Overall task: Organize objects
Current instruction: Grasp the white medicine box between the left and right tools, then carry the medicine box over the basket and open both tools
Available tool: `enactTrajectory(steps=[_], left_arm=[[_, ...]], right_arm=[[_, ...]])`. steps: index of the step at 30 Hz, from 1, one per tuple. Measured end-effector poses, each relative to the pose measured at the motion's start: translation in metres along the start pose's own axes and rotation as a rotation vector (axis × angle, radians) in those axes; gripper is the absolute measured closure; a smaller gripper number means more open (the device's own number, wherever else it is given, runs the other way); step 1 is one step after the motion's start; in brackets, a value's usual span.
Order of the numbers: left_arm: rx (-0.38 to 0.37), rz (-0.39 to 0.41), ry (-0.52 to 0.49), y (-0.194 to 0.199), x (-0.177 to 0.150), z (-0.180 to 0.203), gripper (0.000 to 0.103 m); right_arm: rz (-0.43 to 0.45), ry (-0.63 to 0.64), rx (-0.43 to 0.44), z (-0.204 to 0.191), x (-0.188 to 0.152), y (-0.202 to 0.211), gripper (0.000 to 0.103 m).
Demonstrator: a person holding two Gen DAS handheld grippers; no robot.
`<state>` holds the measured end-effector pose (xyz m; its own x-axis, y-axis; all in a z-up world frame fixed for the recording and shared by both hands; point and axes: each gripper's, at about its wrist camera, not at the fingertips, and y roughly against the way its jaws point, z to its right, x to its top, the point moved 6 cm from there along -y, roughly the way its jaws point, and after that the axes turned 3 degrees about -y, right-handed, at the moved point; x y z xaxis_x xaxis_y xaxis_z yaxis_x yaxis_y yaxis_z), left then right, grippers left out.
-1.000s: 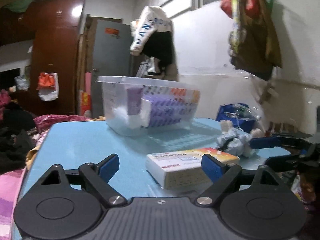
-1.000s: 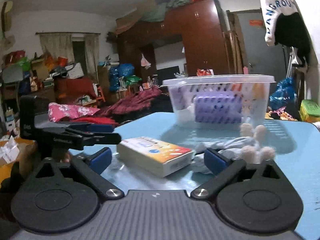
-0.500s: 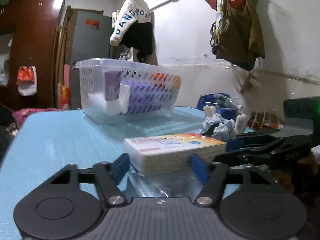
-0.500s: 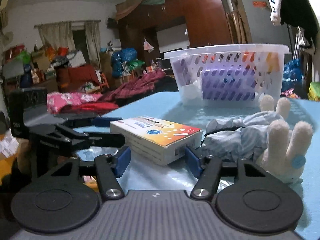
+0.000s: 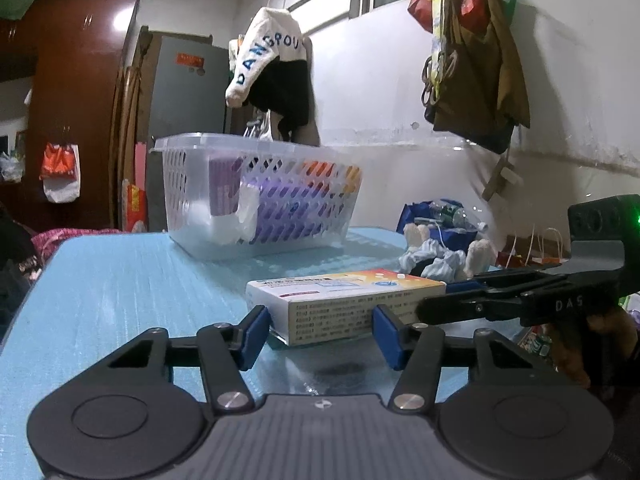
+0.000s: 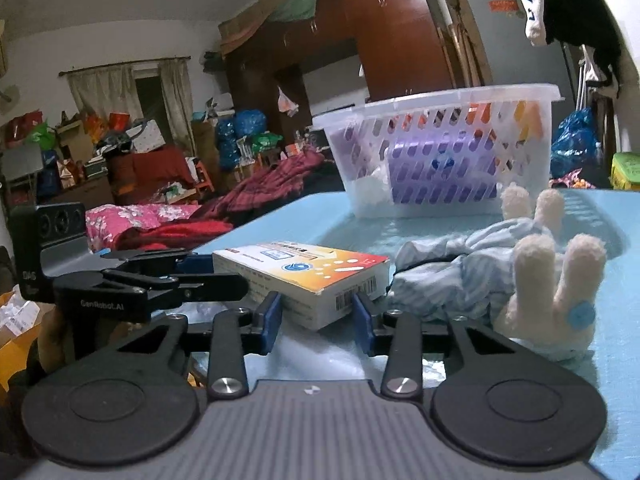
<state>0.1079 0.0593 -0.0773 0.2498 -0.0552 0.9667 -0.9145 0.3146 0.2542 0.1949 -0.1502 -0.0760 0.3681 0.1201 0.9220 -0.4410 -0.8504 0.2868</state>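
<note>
A flat white medicine box point(image 5: 346, 300) with an orange top lies on the blue table point(image 5: 120, 280). My left gripper point(image 5: 320, 334) brackets its long side, with the blue pads close beside it. My right gripper point(image 6: 316, 316) brackets one short end point(image 6: 316, 280) of the same box, its pads at the box's sides. Whether either pair of pads presses the box is unclear. A plush toy in pale blue striped cloth point(image 6: 520, 276) lies to the right of the box. A clear plastic basket point(image 5: 256, 196) with purple packs inside stands further back.
The right gripper's arm point(image 5: 520, 300) reaches in from the right in the left wrist view. A wardrobe point(image 6: 360, 48), bags on the wall point(image 5: 472, 60) and a hanging jacket point(image 5: 272, 72) surround the table. The table edge lies close on the left point(image 6: 224, 240).
Both grippers have moved in low toward the medicine box and narrowed around it, the right one more than the left. The box has not left the table.
</note>
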Motion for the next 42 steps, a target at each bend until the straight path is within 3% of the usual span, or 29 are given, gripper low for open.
enactTrajectory(steps=[15, 20, 27, 31, 34, 42], left_arm=[[-0.011, 0.094, -0.035, 0.01, 0.035, 0.017, 0.047], [-0.006, 0.134, -0.089, 0.001, 0.076, 0.027, 0.048], [0.023, 0.186, -0.129, -0.034, 0.159, 0.017, 0.048], [0.042, 0.148, -0.101, -0.08, 0.188, -0.008, 0.048], [0.068, 0.075, -0.06, -0.118, 0.189, -0.031, 0.049], [0.187, -0.079, -0.033, -0.179, 0.182, -0.067, 0.05]], right_arm=[[0.092, 0.08, -0.021, -0.012, 0.024, 0.023, 0.064], [0.137, 0.104, -0.04, -0.006, 0.05, 0.032, 0.064], [0.212, 0.198, -0.104, 0.003, 0.124, 0.032, 0.066], [0.205, 0.21, -0.149, 0.025, 0.169, 0.003, 0.066], [0.166, 0.19, -0.168, 0.05, 0.19, -0.029, 0.067], [0.021, 0.172, -0.242, 0.093, 0.186, -0.112, 0.067]])
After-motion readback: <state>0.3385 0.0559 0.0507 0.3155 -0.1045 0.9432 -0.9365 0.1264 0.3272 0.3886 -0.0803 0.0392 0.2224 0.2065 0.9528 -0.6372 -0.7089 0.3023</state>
